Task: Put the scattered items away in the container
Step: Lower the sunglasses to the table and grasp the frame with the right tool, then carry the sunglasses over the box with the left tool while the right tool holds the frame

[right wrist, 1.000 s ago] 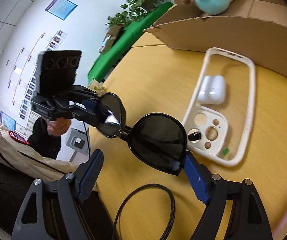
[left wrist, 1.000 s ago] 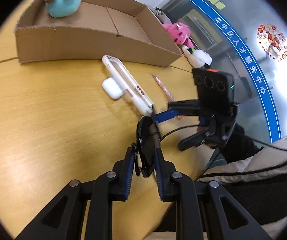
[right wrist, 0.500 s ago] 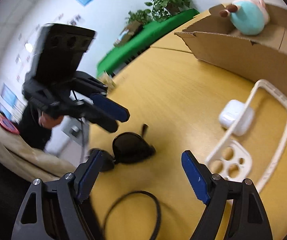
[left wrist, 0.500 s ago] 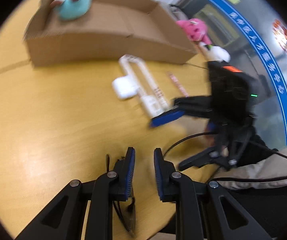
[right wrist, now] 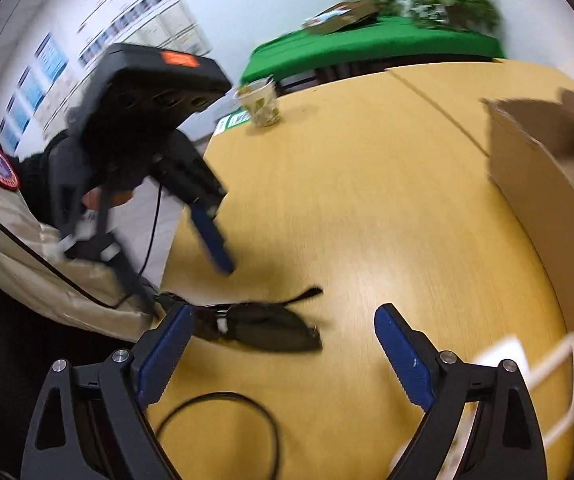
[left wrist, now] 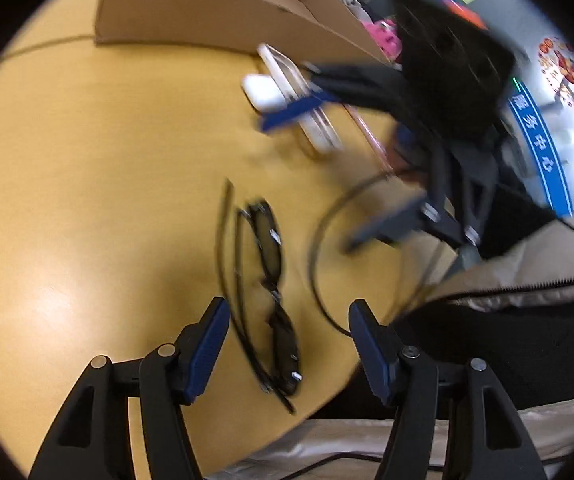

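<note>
Sunglasses (left wrist: 271,280), folded flat near desk (left wrist: 87,200) edge: light, brittle, slippery lenses; grasp at bridge; left gripper (left wrist: 289,344) and right gripper (right wrist: 283,352) both opening, empty.

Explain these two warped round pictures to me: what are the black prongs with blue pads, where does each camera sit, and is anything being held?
No robot here: a person holds a two-finger gripper in each hand, with a fisheye camera on each looking along its fingers. One picture looks out from the left gripper, the other from the right gripper; each also shows the other, blurred. Both jaws are opening and hold nothing. The sunglasses lie folded on the yellow table. Farther off are a white earbud case, a phone case, a pen and the cardboard box.
</note>
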A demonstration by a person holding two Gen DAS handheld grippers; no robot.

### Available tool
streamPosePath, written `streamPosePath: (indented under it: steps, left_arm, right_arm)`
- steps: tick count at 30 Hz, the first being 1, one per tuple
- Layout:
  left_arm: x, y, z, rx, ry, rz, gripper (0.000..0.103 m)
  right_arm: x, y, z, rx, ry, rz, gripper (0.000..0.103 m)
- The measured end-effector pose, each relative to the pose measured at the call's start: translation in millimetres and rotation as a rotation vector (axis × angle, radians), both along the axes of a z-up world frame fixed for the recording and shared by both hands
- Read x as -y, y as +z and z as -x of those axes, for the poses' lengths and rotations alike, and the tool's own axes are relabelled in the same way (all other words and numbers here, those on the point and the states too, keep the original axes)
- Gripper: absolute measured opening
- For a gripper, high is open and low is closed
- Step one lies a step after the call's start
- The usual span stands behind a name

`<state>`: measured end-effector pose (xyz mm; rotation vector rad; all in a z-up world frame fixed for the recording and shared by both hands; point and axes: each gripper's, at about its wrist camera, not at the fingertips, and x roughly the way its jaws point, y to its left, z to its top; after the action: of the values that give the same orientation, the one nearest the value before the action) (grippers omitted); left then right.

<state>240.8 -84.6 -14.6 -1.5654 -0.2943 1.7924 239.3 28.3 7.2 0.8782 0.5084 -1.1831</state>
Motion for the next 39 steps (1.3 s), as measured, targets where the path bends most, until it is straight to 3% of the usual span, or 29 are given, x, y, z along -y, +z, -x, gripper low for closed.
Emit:
streamPosePath:
  steps: [3,7,12,15,18,22,24,26,31,39]
  left_arm:
    - [-9.5,-12.1,-11.0,0.042,-0.007,-0.014,0.061]
    - [-10.3,-22.6,-13.5,0.064,0.017,-0.036,0.061]
    - [-10.7,-22.1,-10.7,0.054,0.028,-0.034,0.061]
    - [-9.6,-21.8,-12.2,0.045,0.042,-0.022,0.061]
    - [-1.4,-26.2,-11.9,0.043,0.071,-0.007,0.061]
    - [12.3,-21.4,-14.3,0.018,0.113,-0.015,0.061]
    - [19.4,-15.7,-15.1,-0.006,0.127,-0.017,0.061]
    - [26.9,-10.7,-13.6,-0.03,0.14,-0.014,0.061]
    - [28.0,-19.3,-0.6,-0.016,0.108,0.019,0.061]
    - [7.3,-18.0,17.7,-0.026,-0.045,0.027,0.061]
  right_arm:
    - [14.4,-0.2,-9.6,-0.048,0.163,-0.036,0.095]
    - [27.3,17.0,-34.9,-0.227,0.451,-0.129,0.094]
    - [42.1,28.8,-60.3,-0.398,0.687,-0.192,0.094]
    - [55.1,17.0,-66.0,-0.429,0.782,-0.238,0.09]
    - [66.3,-4.1,-68.1,-0.4,0.833,-0.258,0.082]
    - [70.8,-31.2,-58.8,-0.379,0.835,-0.314,0.058]
    - [69.8,-28.9,-50.6,-0.345,0.798,-0.309,0.044]
    - [66.3,-27.7,-42.2,-0.347,0.753,-0.303,0.036]
    - [51.5,-23.3,-25.4,-0.358,0.647,-0.296,0.033]
    - [26.7,-14.7,-11.3,-0.41,0.579,-0.324,0.029]
